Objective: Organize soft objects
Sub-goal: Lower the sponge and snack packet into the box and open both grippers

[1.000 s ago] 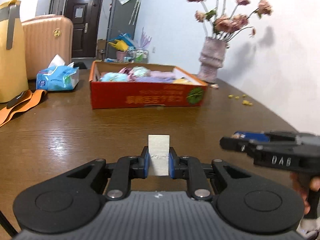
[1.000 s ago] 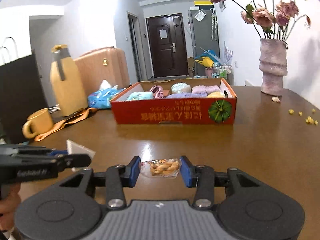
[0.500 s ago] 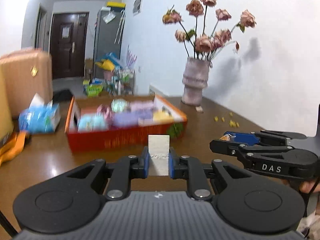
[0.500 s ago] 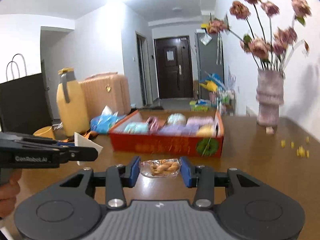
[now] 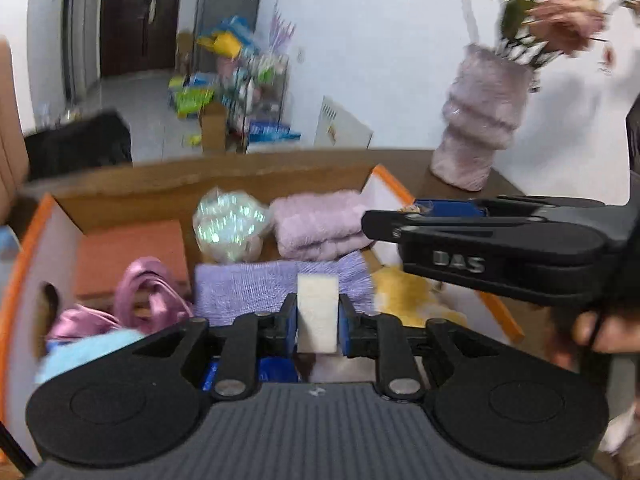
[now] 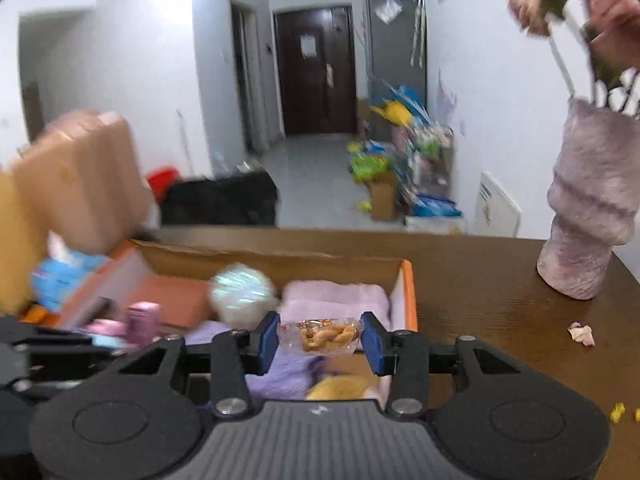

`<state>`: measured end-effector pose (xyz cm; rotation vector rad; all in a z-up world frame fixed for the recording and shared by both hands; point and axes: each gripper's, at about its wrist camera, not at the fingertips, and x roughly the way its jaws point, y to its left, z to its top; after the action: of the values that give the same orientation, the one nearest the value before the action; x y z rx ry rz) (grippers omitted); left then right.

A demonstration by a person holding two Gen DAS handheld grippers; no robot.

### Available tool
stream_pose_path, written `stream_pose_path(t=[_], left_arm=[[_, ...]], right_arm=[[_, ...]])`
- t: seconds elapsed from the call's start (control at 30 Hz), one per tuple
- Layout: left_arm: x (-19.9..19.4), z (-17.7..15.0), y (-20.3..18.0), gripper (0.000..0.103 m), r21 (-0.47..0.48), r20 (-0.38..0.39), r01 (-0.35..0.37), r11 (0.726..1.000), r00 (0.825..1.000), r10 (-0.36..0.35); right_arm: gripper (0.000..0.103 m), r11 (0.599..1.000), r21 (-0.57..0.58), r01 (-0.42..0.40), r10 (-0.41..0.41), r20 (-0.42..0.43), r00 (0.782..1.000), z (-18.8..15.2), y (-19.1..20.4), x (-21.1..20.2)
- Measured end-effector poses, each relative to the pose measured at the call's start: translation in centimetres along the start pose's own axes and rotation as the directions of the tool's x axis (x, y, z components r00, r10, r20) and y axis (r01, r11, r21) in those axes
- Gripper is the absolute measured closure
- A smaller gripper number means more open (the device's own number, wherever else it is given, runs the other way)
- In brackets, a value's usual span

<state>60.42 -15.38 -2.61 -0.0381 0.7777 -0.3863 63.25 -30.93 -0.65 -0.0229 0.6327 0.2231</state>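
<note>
Box point(image 5: 132, 192) sits right below both my tongs now. Left gripper point(image 5: 318, 320), jaws just easing apart, sponge point(image 5: 316, 312) between them over the purple cloth point(image 5: 244, 288); right gripper point(image 6: 320, 340) loosening around the snack packet point(image 6: 320, 334), ready to drop.

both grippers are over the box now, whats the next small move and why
Probably let both pieces drop: the left gripper, its jaws just opening around the white sponge, and the right gripper with the snack packet hang above the towels in the box.
</note>
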Motion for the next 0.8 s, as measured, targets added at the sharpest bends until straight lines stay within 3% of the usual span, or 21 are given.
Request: stream_pose_path(t=[0.03,0.07,0.1,0.17,0.23,0.33,0.5,0.67,0.8], left_arm=[[0.7,0.0,0.2,0.06,0.004,-0.014,0.008,1.0,1.0,-0.008],[1.2,-0.1,0.4,0.044,0.01,-0.012,0.016,1.0,1.0,-0.016],[1.5,-0.3,0.5,0.035,0.012,0.0,0.017,1.0,1.0,-0.017],[2.0,-0.6,0.8,0.029,0.017,-0.002,0.006,1.0,1.0,-0.006],[2.2,-0.8,1.3,0.03,0.001,0.0,0.017,1.0,1.0,-0.017],[1.5,-0.9,1.6,0.029,-0.023,0.014,0.031,0.999,0.999,-0.031],[-0.2,-2.2,1.9,0.029,0.033,-0.003,0.011,0.999,1.0,-0.011],[-4.1,-3.8,3.1,0.029,0.089,0.046,-0.07,0.994,0.997,0.066],[-7.9,-2.9,4.4,0.029,0.078,0.088,-0.144,0.987,0.987,0.137]], right_arm=[[0.054,1.0,0.006,0.005,-0.005,-0.01,1.0,-0.1,-0.1,1.0],[0.044,1.0,0.006,0.006,-0.006,-0.024,1.0,-0.2,-0.2,1.9],[0.038,1.0,0.006,0.012,-0.012,-0.038,0.999,-0.6,-0.2,2.6],[0.029,1.0,-0.017,0.021,-0.021,-0.039,0.999,-0.5,0.2,2.7],[0.022,0.998,-0.046,0.033,-0.035,-0.037,0.999,-0.7,0.7,2.7],[0.022,0.998,-0.056,0.038,-0.041,-0.061,0.997,-1.1,0.9,2.7],[0.021,0.983,-0.157,0.094,-0.106,-0.064,0.992,-2.3,2.4,2.2],[0.019,0.991,-0.114,0.075,-0.08,-0.036,0.996,-2.6,2.6,1.4],[0.02,0.997,-0.04,0.072,-0.072,-0.003,0.997,-1.6,1.7,-0.8]])
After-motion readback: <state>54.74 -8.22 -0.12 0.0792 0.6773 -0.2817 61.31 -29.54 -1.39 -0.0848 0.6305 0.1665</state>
